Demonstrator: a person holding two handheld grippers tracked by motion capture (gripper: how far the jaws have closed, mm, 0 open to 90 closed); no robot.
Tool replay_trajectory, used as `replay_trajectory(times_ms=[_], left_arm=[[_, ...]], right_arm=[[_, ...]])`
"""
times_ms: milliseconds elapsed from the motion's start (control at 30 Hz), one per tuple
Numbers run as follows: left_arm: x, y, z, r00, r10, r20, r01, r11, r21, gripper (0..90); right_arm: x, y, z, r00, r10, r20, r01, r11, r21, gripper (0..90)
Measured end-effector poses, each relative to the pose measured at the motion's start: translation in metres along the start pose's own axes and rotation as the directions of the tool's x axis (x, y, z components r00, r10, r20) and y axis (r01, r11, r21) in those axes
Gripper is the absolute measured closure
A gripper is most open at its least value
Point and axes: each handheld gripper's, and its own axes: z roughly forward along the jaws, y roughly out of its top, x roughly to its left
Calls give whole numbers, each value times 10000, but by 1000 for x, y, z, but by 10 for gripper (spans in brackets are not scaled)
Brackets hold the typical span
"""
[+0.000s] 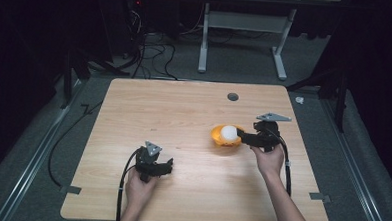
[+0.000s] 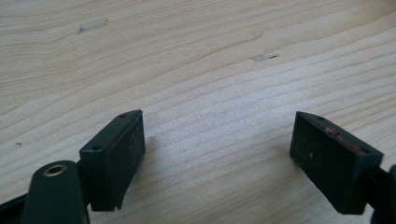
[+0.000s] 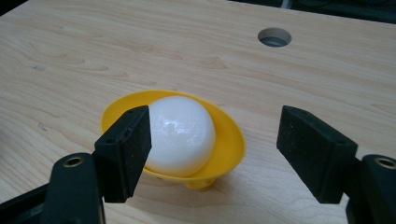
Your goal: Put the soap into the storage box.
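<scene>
A yellow bowl (image 1: 218,137) (image 3: 232,142) sits right of the table's middle with a glossy white ball (image 1: 228,132) (image 3: 180,133) resting in it. My right gripper (image 1: 241,135) (image 3: 215,144) reaches in from the right at bowl level, open. In the right gripper view its left jaw stands in front of the ball and the bowl's near rim, and its right jaw is well apart from the bowl. My left gripper (image 1: 169,165) (image 2: 219,149) rests low over bare wood at the front left, open, with nothing between its jaws.
The wooden table (image 1: 174,109) has a round cable hole (image 1: 232,96) (image 3: 274,36) near its far edge, beyond the bowl. A small strip of clear tape (image 2: 92,24) lies on the wood ahead of the left gripper. Cables and a desk frame (image 1: 247,37) stand on the floor beyond.
</scene>
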Motion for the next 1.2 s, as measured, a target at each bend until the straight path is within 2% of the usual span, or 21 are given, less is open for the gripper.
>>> replay_trajectory(times_ms=[267,467,867,1200], left_arm=[[0,0,0,10000,-1,-4,1,10000,0,185],[0,0,0,10000,-2,-4,2,10000,-2,185],[0,0,0,10000,-7,-7,7,10000,-1,185],[0,0,0,10000,0,-2,0,10000,1,184]], right_arm=[[-4,-1,-12,9998,-12,181,14,10000,-98,273],[-6,-2,-21,9991,-220,370,223,9997,-68,273],[-16,-10,-39,9989,69,463,-53,9994,-355,279],[-20,-20,-43,9991,178,393,-165,9993,-342,280]])
